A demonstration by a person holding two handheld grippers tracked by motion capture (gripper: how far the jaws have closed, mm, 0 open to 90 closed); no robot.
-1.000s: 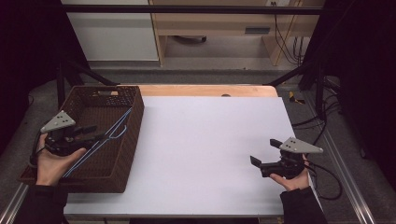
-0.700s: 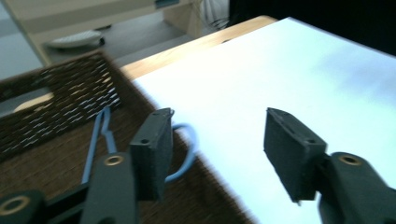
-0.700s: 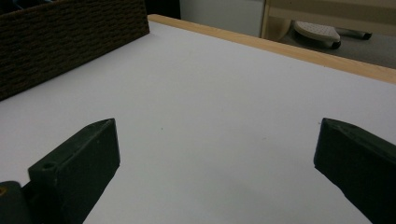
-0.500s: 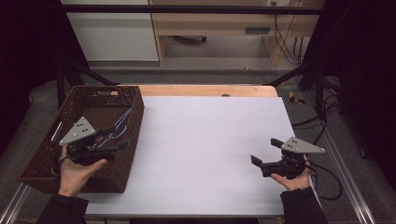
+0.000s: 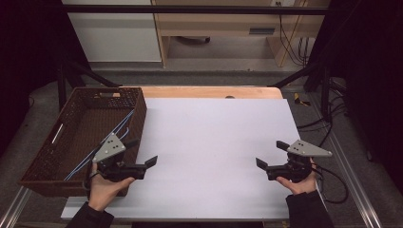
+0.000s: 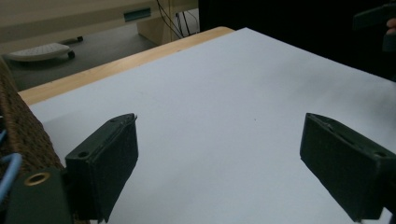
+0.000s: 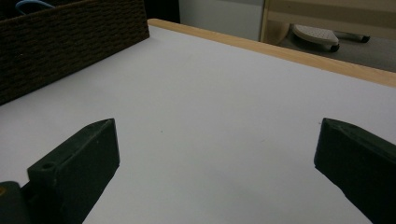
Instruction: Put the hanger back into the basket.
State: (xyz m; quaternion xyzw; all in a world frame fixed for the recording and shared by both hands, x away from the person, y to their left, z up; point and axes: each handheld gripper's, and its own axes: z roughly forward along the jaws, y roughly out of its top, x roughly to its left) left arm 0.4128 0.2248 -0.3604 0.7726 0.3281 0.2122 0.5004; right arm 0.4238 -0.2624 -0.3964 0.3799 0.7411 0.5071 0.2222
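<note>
High view: a white table (image 5: 214,142) with a wooden far edge carries a brown woven basket (image 5: 47,156) on its left side. Inside the basket lie thin blue hangers (image 5: 111,135), running from the near left towards the far right wall; their exact number cannot be told.

The left gripper (image 5: 142,153) sits in a hand (image 5: 104,185) at the near right corner of the basket, its body above the basket's rim and its jaws reaching out over the bare white top, pointing right. The jaws have just been opening and now stand wide apart with nothing between them. The blue hangers lie behind it in the basket, untouched by the pads.

Left gripper view shows the same: the two black jaws of the left gripper (image 6: 219,163) spread far apart over plain white table (image 6: 243,93), the basket's woven wall (image 6: 25,133) at the left edge and a loop of blue hanger (image 6: 9,170) just beside the gripper's body.

The right gripper (image 5: 272,154) is held in a hand (image 5: 297,183) near the right front of the table, well apart from the basket, pointing left. Its jaws are also spread wide and hold nothing. In the right gripper view, the right gripper (image 7: 217,158) looks across the bare white top (image 7: 210,102) to the basket (image 7: 70,42) at the far left, with a bit of blue hanger (image 7: 30,5) above its rim.
</note>
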